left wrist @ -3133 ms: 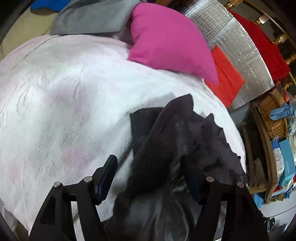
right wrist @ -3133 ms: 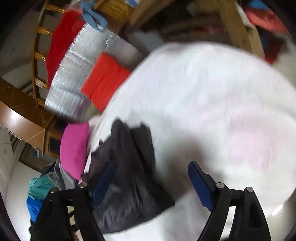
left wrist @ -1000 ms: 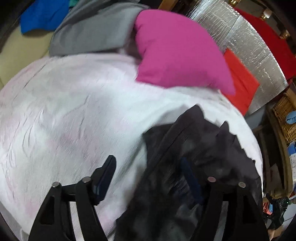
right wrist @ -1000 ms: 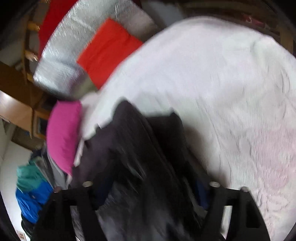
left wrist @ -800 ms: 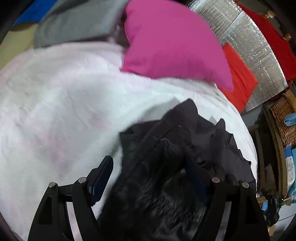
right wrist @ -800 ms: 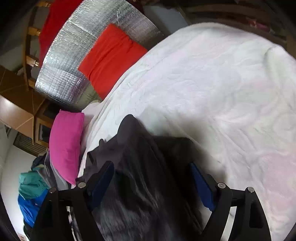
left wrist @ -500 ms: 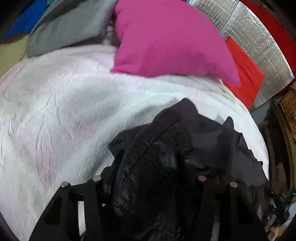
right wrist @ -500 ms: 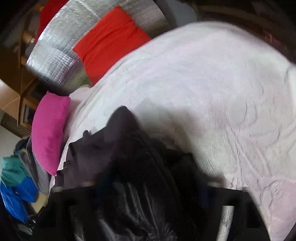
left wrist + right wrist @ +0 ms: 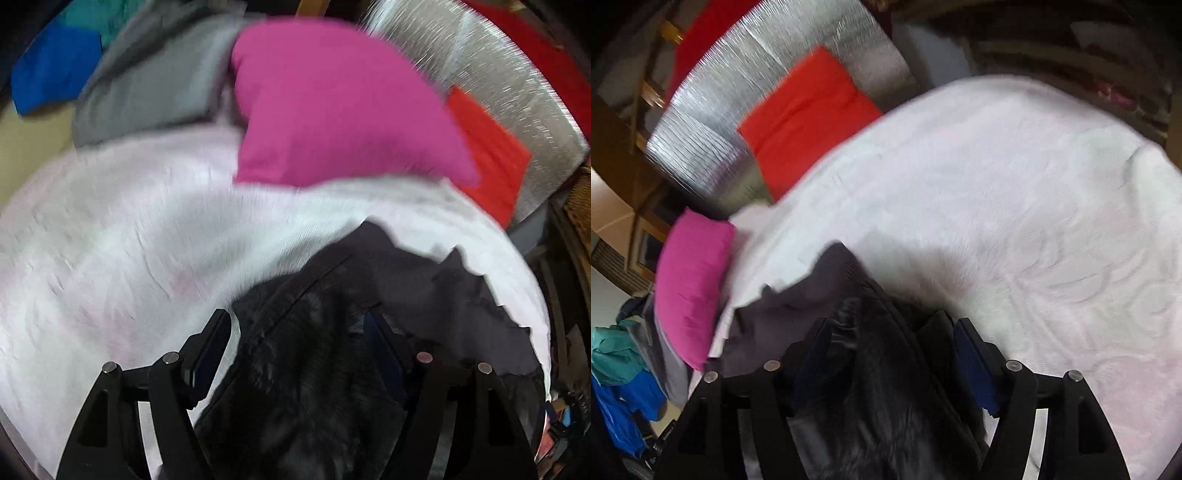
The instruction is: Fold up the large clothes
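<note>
Left gripper (image 9: 297,338) jaws are opening on my feed, fingers spread wide, with the dark jacket (image 9: 388,295) bunched up between them; I can't see either pad pressing on the cloth. Its left finger sits over bare white bedspread (image 9: 129,240), just beside the jacket's edge; its right finger is over the jacket itself. Right gripper (image 9: 890,343) same story: jaws opening, fingers apart, a ridge of the shiny black fabric rising between them, nothing clamped as far as I can tell. Its right blue pad (image 9: 971,362) stands just at the jacket's right edge, bedspread beyond it. Jacket lies crumpled in a heap on the bedspread, not flat, close under both tools and running out of frame at the bottom. Beyond it in the left wrist view: pink pillow (image 9: 332,107) well apart from the jacket, red cushion (image 9: 487,158) against a silver foil panel (image 9: 517,85), grey garment (image 9: 147,92) at top left. Both views are motion-blurred.
</note>
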A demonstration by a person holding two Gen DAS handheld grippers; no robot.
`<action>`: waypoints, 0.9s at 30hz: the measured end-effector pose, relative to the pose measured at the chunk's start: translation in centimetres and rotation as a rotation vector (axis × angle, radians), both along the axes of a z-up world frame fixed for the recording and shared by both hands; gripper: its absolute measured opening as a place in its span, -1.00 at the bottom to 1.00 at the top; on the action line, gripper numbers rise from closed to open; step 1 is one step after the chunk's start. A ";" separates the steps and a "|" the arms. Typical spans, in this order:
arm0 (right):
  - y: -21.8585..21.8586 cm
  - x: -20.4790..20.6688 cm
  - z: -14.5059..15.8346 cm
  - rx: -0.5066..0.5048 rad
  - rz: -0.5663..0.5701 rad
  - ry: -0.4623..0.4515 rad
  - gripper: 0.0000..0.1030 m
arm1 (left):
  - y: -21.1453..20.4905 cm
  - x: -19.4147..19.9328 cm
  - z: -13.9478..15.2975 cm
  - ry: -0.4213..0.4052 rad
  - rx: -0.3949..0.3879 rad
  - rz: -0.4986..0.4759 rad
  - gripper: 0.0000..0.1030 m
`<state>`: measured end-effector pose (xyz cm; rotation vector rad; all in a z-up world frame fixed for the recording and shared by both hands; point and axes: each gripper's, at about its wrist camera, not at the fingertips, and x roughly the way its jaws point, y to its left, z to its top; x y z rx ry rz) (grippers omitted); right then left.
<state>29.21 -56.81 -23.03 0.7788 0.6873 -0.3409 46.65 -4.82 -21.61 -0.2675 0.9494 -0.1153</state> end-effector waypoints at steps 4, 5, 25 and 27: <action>3.4 -2.9 2.7 -0.104 0.066 -0.107 0.53 | -0.4 -3.3 2.9 -0.132 0.055 -0.028 0.51; 4.5 -3.5 3.0 -0.133 0.085 -0.127 0.53 | -0.8 -4.6 3.2 -0.153 0.083 -0.048 0.52; 15.6 -3.2 -2.0 -0.154 0.318 0.139 0.43 | -6.3 -15.7 2.6 -0.341 0.390 -0.256 0.60; 15.5 -3.4 -1.3 -0.152 0.314 0.109 0.42 | -6.3 -15.4 2.5 -0.341 0.396 -0.250 0.60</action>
